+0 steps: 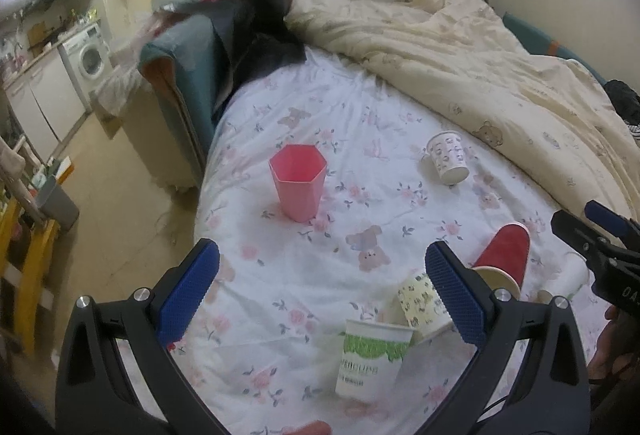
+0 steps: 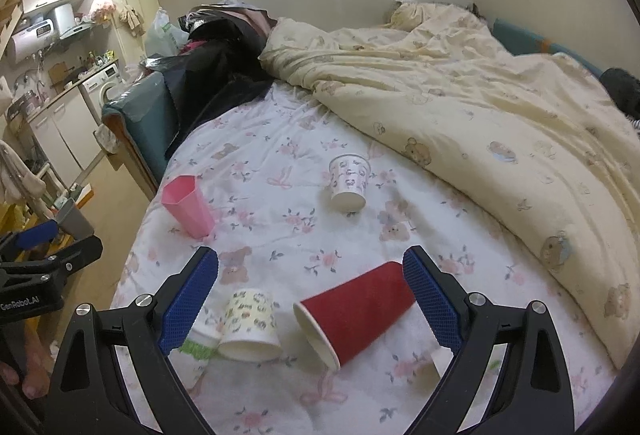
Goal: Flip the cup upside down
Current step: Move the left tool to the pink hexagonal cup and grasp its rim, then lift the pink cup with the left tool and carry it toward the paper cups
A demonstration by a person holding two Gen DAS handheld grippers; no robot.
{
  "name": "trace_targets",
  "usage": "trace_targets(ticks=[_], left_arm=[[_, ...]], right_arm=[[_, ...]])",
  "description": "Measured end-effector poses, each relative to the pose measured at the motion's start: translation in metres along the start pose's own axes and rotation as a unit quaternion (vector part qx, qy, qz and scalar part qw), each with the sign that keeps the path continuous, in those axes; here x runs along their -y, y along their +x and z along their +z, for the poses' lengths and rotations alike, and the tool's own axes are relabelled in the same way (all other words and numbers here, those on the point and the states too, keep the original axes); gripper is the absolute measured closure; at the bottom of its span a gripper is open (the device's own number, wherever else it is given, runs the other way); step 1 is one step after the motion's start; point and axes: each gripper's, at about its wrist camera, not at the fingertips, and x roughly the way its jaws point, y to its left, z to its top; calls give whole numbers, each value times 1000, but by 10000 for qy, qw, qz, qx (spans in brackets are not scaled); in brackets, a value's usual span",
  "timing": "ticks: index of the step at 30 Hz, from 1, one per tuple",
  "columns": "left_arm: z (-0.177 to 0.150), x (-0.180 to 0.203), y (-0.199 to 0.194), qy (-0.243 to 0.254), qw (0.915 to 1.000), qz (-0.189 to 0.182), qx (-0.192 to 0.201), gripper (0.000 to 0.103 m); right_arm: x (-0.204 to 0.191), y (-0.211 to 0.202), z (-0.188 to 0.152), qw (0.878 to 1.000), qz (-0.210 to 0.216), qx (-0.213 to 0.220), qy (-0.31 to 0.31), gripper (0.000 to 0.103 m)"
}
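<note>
The work surface is a bed covered by a floral sheet [image 2: 304, 139], with a cream duvet [image 2: 460, 95] bunched toward 1 o'clock, so that the near half is left free for the cups.

In the left wrist view, five cups are seen. A pink hexagonal cup [image 1: 298, 181] stands mouth-up at 12 o'clock from the left gripper [image 1: 320, 287]; being the only cup standing mouth-up, it is judged the likeliest item for inversion. A red cup [image 2: 356, 311] lies on its side, mouth toward the camera, between the fingers of the right gripper [image 2: 310, 291] but is not touched by either pad. A green-banded white cup [image 1: 372, 361] stands at 5 o'clock between the left fingers, mouth up as far as can be told. A yellow-patterned cup [image 2: 250, 327] lies tilted beside it. A small white printed cup [image 1: 448, 157] rests at 1 o'clock, well apart, its attitude uncertain.

Both grippers are held wide apart at the jaws and nothing is grasped. They are poised low over the sheet, presumably so that a cup can be straddled before closing. The soft bedding is judged likely to let a set-down cup tip.
</note>
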Motion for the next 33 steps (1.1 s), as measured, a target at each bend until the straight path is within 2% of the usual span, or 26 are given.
trace_targets(ticks=[9, 12, 16, 19, 21, 25, 28, 29, 33], left_arm=[[6, 0, 71, -170, 9988, 66, -448, 1], [10, 1, 91, -116, 9989, 233, -399, 1], [25, -14, 125, -410, 9978, 407, -319, 2], [33, -15, 148, -332, 9976, 553, -248, 3], [37, -13, 161, -247, 9979, 540, -273, 9], [41, -10, 179, -222, 9980, 485, -331, 10], [42, -6, 186, -126, 9980, 511, -349, 29], [42, -6, 186, -99, 9981, 504, -349, 41], [42, -7, 179, -74, 9987, 439, -254, 41]], right_arm=[[22, 50, -8, 9992, -14, -324, 218, 7], [27, 59, -11, 9990, -31, -372, 262, 7], [33, 58, -9, 9985, 14, -359, 414, 7], [33, 57, -7, 9986, 13, -331, 401, 7], [33, 56, -5, 9987, 26, -325, 399, 7], [32, 54, -2, 9988, 67, -291, 399, 7], [31, 54, -1, 9990, 16, -265, 348, 7], [31, 55, -2, 9991, -14, -272, 333, 7], [34, 60, -6, 9986, -75, -363, 368, 7]])
